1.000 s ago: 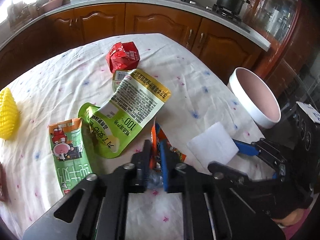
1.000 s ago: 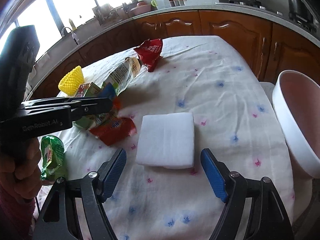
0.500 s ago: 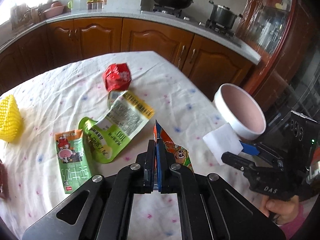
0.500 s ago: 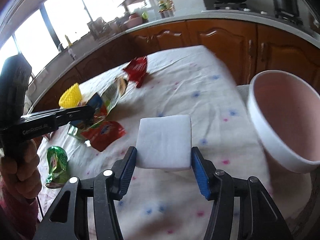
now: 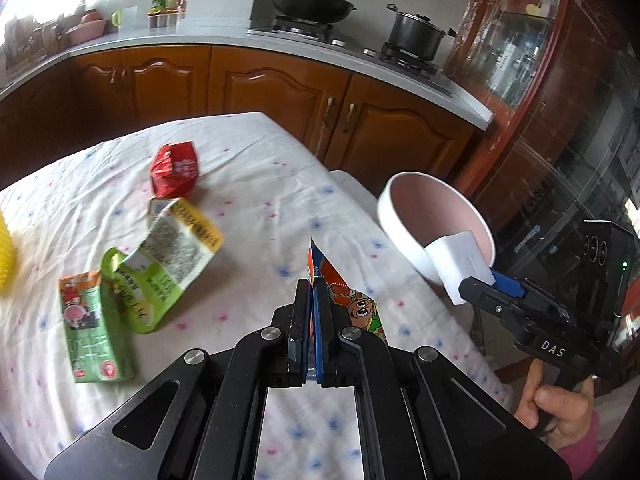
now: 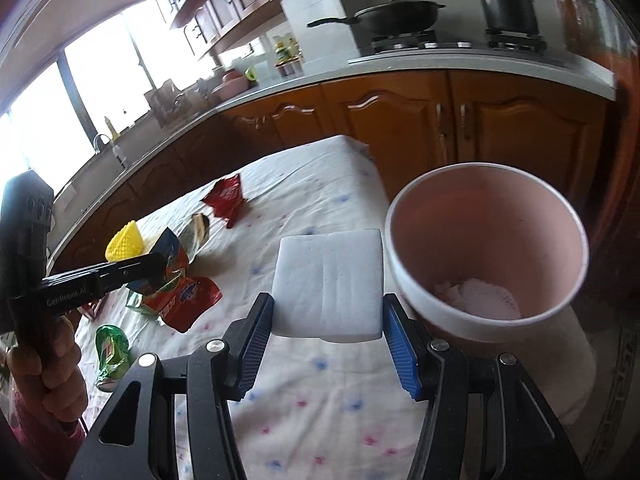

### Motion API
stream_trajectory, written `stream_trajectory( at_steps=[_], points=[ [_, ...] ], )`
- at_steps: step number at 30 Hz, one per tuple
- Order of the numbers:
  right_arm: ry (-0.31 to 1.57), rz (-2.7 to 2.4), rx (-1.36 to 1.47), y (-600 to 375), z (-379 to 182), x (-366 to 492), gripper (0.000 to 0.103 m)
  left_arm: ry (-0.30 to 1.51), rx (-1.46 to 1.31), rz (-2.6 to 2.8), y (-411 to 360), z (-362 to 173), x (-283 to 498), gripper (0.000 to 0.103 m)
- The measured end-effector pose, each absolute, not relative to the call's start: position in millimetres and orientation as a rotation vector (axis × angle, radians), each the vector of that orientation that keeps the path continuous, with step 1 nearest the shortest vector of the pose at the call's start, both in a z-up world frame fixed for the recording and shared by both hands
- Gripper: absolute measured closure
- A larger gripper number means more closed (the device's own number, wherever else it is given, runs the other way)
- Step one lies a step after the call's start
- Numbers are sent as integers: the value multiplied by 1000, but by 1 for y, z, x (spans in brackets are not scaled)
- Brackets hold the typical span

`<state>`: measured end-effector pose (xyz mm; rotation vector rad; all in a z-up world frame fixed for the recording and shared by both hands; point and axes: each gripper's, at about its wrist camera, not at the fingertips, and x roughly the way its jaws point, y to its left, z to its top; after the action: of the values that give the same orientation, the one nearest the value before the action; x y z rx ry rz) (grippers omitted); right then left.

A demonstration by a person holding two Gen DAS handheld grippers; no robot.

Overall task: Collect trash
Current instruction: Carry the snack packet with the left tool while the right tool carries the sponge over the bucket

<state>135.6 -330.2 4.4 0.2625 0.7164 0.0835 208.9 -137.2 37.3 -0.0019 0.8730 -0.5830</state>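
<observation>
Now lifted: soft white foam pad (image 6: 328, 280) clamped in right gripper (image 6: 329, 334); glossy crinkled wrapper (image 5: 344, 300) in left gripper (image 5: 312, 320).

The right gripper (image 5: 476, 280) body carries the white lettering "DAS", legible in the left wrist view. The left gripper (image 6: 158, 266) arm carries "GenRobot.AI", possibly with a further character. Print on the green-and-yellow pouch (image 5: 176, 248) is blurred and unreadable.

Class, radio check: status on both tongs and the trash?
Left tongs shut on orange wrapper. Right tongs grip white pad beside pink bin. Path clear.
</observation>
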Motion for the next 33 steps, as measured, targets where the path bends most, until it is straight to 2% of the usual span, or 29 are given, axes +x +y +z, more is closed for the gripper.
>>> stream_trajectory(
  at_steps=[15,33],
  points=[
    [677,7,302,-374,13,118,47,858,47,-659,-193,48,206,102],
    [649,-72,329,-431,18,126,46,857,86,-736,-280,57,238,102]
  ],
)
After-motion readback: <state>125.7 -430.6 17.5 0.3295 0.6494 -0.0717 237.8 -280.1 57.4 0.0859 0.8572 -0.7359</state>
